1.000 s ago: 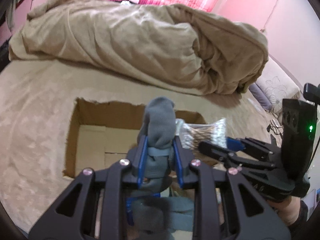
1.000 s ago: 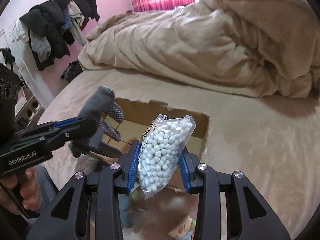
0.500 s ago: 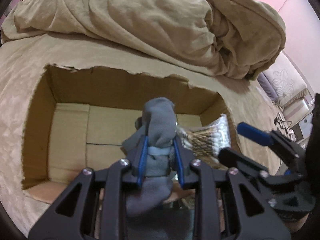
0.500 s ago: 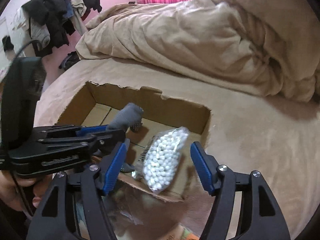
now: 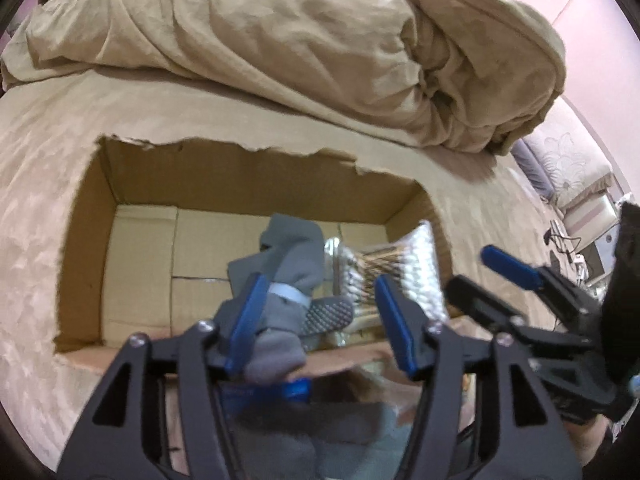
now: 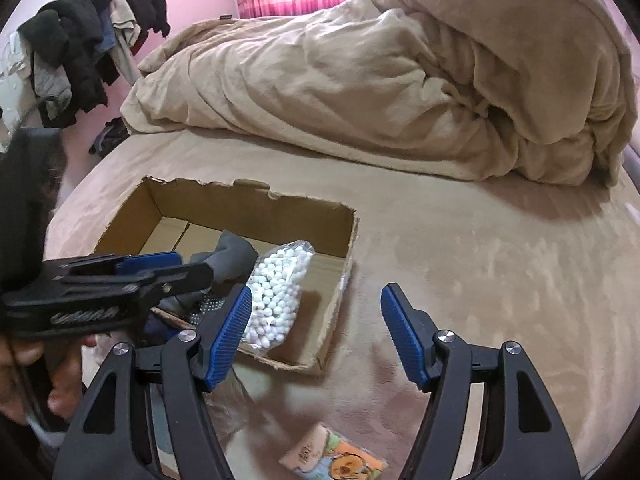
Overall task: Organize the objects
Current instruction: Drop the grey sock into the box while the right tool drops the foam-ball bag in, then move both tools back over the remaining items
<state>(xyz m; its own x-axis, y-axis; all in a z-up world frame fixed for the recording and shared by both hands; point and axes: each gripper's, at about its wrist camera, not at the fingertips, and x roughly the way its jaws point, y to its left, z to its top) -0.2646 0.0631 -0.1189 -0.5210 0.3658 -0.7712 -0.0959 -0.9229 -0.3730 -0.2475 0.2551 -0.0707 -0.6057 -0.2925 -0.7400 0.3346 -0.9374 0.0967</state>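
Observation:
An open cardboard box (image 5: 84, 216) (image 6: 248, 204) sits on the beige bed. My left gripper (image 5: 320, 312) is open above the box's near edge; the grey glove (image 5: 288, 264) hangs loose between its fingers over the box and leans on the left pad. It also shows in the right wrist view (image 6: 232, 258). My right gripper (image 6: 316, 332) is open and empty, just right of the box's near corner. The clear bag of cotton swabs (image 6: 278, 292) (image 5: 404, 268) lies inside the box at its right end.
A crumpled beige duvet (image 6: 400, 80) is piled at the back of the bed. A small colourful packet (image 6: 340, 456) lies on the bed below my right gripper. Clothes hang on a rack (image 6: 80, 52) at far left. A sofa (image 5: 572, 176) stands to the right.
My right gripper opened, dropped the swab bag into the box, and pulled back to the right. My left gripper moved over the box and opened, letting go of the grey glove.

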